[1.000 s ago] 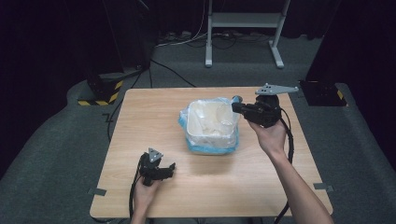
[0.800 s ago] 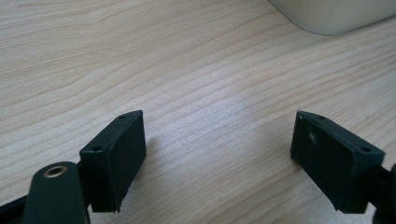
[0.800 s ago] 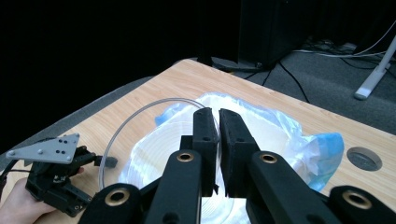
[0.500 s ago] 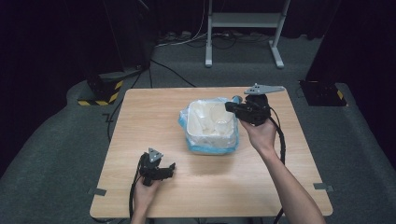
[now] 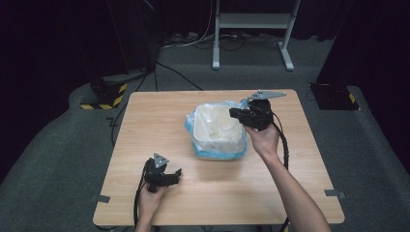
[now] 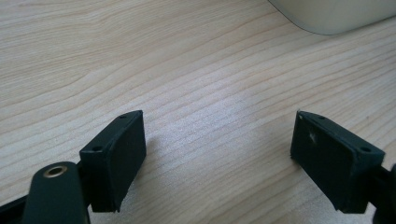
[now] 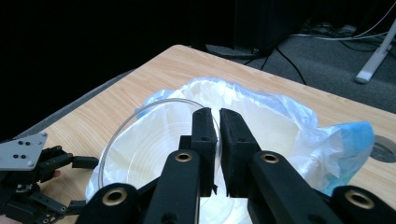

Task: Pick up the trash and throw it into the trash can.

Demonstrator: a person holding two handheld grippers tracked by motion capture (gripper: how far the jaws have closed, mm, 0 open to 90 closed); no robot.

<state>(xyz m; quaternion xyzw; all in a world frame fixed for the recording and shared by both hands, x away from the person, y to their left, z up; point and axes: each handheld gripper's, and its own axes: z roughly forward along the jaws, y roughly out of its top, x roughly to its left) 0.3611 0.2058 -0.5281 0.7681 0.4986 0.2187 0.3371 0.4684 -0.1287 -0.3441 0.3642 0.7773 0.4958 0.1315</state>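
A white bin (image 5: 198, 140) lined with a pale blue plastic bag (image 5: 189, 124) stands in the middle of the wooden table (image 5: 145, 121). My right gripper (image 5: 233, 114) hovers over the bin's right rim. Its jaws are shut on the edge of a clear round plastic dish (image 7: 140, 149), which tilts above the bag (image 7: 289, 121); the right gripper (image 7: 218, 116) grips the dish's far rim. Near the front left of the table my left gripper (image 5: 177, 173) rests low, and its jaws (image 6: 217, 158) stand wide open over bare wood. The bin's corner (image 6: 336, 14) lies beyond them.
A white metal stand (image 5: 251, 29) and cables lie on the floor behind the table. A black box with yellow-black tape (image 5: 104, 94) sits at the back left, another (image 5: 333, 96) at the back right. The table has a round grommet (image 7: 385, 149).
My right gripper has moved left with the clear dish, from the bin's right side to over the bin. The left gripper has stayed put.
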